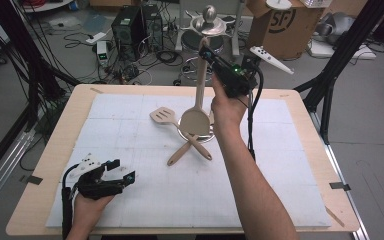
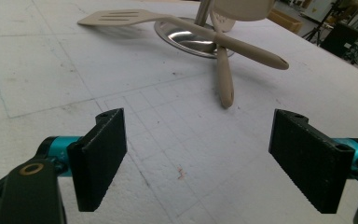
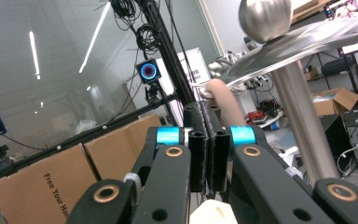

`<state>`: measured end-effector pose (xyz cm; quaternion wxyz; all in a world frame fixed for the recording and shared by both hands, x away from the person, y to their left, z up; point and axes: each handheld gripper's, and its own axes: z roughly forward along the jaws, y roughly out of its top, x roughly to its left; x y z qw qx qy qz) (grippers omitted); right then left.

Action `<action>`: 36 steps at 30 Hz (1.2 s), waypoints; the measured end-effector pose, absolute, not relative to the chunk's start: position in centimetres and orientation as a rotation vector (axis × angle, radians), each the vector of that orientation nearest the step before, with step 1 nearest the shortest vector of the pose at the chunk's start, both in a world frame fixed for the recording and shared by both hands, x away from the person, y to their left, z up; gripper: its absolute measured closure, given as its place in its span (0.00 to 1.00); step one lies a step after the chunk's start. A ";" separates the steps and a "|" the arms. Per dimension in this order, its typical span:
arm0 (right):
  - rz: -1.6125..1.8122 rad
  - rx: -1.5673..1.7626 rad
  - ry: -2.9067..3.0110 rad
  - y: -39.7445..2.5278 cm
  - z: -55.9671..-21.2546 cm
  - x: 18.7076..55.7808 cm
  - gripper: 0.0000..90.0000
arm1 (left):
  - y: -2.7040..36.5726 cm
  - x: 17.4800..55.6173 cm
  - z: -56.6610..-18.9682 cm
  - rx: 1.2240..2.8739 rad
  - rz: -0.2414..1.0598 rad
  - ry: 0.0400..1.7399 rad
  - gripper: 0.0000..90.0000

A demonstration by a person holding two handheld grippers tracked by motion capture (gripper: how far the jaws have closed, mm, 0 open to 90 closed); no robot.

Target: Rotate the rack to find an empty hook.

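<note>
we see right gripper [image 1: 211, 56] jaws pinching spoon [image 1: 196, 119] handle, long axis upright, top just under rack hook disc [image 1: 209, 26] | left gripper [image 1: 121, 170] jaws spread, idle low on desk [image 1: 40, 175]

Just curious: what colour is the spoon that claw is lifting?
Beige spoon, clearest in the high view.

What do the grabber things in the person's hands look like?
Each gripper is black, with two flat black fingers on shiny turquoise holders and brass-coloured rings at the joints. The left gripper carries a pale grey three-cornered plate. A black cable trails from the right gripper, which shows a small green light. The forearms are bare, with no sleeves.
</note>
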<state>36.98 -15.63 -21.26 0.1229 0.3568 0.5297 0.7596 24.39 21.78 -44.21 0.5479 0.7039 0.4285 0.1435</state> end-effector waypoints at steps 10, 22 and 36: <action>2.191 1.126 1.426 -19.0 -21.7 37.4 1.00 | 21.6 24.4 -44.2 1.672 0.340 1.013 0.22; 2.156 1.192 1.412 -21.0 -20.7 39.5 1.00 | 21.8 24.4 -44.3 1.670 0.337 1.015 0.22; 2.100 1.143 1.463 -21.1 -20.5 39.7 1.00 | 21.7 24.3 -44.3 1.664 0.335 1.023 0.22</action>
